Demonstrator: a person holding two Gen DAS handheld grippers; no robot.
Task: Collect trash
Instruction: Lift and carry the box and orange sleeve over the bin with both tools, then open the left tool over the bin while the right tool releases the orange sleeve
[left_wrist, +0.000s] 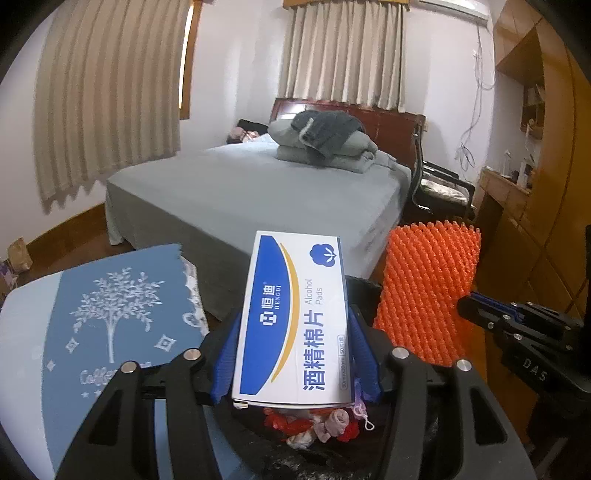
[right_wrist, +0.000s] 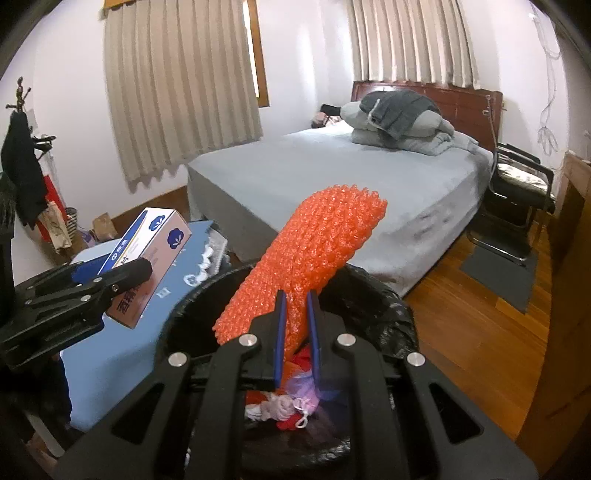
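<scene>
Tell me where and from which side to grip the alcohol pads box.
Grip the alcohol pads box across its two long narrow sides, near the rear end, coming in along its length from behind. It is a long flat carton, so the narrow width fits between the jaws. The left gripper holds it just so, printed face up, above the bin.

Folded bedding (left_wrist: 325, 142) on grey bed (left_wrist: 240, 192)

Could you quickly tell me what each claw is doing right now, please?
Left claw: closed on the alcohol pads box.
Right claw: closed on the orange foam netting.
</scene>
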